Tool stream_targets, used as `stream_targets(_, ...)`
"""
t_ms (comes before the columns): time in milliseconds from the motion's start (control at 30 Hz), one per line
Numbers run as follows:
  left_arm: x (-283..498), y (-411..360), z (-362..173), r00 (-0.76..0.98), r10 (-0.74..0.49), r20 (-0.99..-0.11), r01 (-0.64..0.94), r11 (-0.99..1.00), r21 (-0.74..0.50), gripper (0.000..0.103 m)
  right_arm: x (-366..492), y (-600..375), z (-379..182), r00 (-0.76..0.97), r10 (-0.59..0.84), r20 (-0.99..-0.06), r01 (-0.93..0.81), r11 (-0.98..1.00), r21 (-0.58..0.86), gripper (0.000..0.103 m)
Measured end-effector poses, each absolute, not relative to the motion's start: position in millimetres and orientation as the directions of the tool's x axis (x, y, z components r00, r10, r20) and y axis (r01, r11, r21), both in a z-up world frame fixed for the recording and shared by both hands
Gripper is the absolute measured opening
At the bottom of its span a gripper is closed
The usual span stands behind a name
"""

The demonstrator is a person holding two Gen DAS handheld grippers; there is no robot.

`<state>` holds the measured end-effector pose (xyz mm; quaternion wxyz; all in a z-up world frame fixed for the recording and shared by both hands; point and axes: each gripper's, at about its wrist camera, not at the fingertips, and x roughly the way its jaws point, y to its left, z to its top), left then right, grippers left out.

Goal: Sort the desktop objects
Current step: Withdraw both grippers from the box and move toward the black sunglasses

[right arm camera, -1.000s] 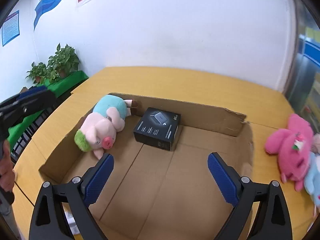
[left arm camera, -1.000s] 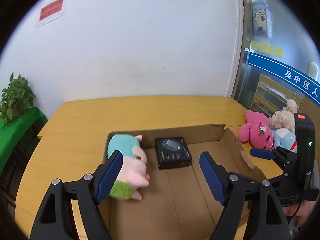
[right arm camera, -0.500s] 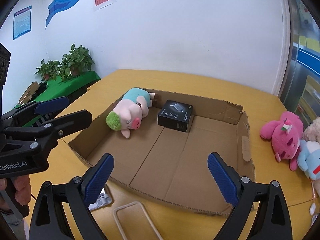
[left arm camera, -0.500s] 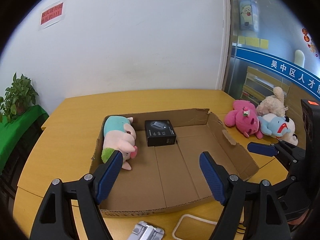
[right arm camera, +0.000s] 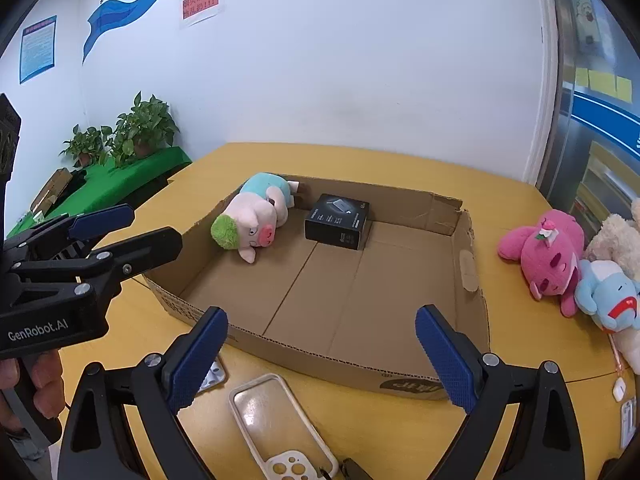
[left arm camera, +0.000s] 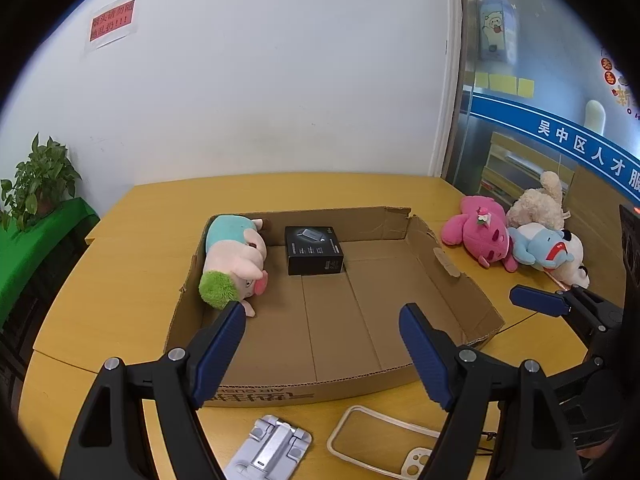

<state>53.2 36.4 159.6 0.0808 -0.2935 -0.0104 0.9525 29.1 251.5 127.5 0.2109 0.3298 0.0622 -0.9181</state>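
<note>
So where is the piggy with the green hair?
The pig plush lies inside the cardboard box, against its left wall at the far corner, with the black box just to its right. Both wrist views show it.

Brown cardboard box (left arm camera: 456,280) holds a black carton (left arm camera: 314,250) and a pink, teal, green-haired pig (left arm camera: 234,256); the tabletop (left arm camera: 132,240) is yellow.

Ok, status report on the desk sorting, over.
Left hand-held gripper and right hand-held gripper open, empty. Pig plush and black box in cardboard tray. Phone case on table, unobstructed.
</note>
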Motion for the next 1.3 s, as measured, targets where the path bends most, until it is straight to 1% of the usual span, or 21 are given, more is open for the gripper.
stream_targets(233, 53, 39, 151, -0.811, 0.160, -0.563, -0.142, -0.987, -0.077, 0.079, 32, 258, 118, -0.683, -0.344, -0.645, 0.424, -0.905, 0.033, 0.096)
stream_targets(367, 53, 39, 147, -0.811, 0.131, -0.570, -0.117, -0.991, -0.061, 0.079, 34, 258, 115, -0.685, -0.344, -0.642, 0.429, -0.903, 0.025, 0.096)
stream_targets(667, 55, 39, 139, -0.803, 0.125, -0.583, -0.110, -0.992, -0.061, 0.079, 33, 258, 104, -0.668, -0.356, -0.654, 0.438, -0.898, 0.041, 0.096)
stream_targets(867, 58, 42, 113, -0.753, 0.171, -0.635, -0.136, -0.985, -0.103, 0.079, 42, 273, 90, -0.624, -0.397, -0.673, 0.472, -0.878, 0.081, 0.096)
stream_targets(1033, 63, 54, 80, -0.684, 0.235, -0.691, -0.184, -0.972, -0.149, 0.079, 64, 316, 55, -0.535, -0.424, -0.731, 0.481, -0.864, 0.149, 0.095)
stream_targets(1133, 64, 66, 59, -0.626, 0.274, -0.730, -0.212, -0.961, -0.179, 0.079, 77, 343, 32, -0.480, -0.407, -0.777, 0.454, -0.873, 0.177, 0.095)
stream_targets(1300, 68, 87, 37, -0.549, 0.337, -0.765, -0.260, -0.939, -0.226, 0.079, 99, 362, 2, -0.405, -0.385, -0.830, 0.434, -0.879, 0.196, 0.086)
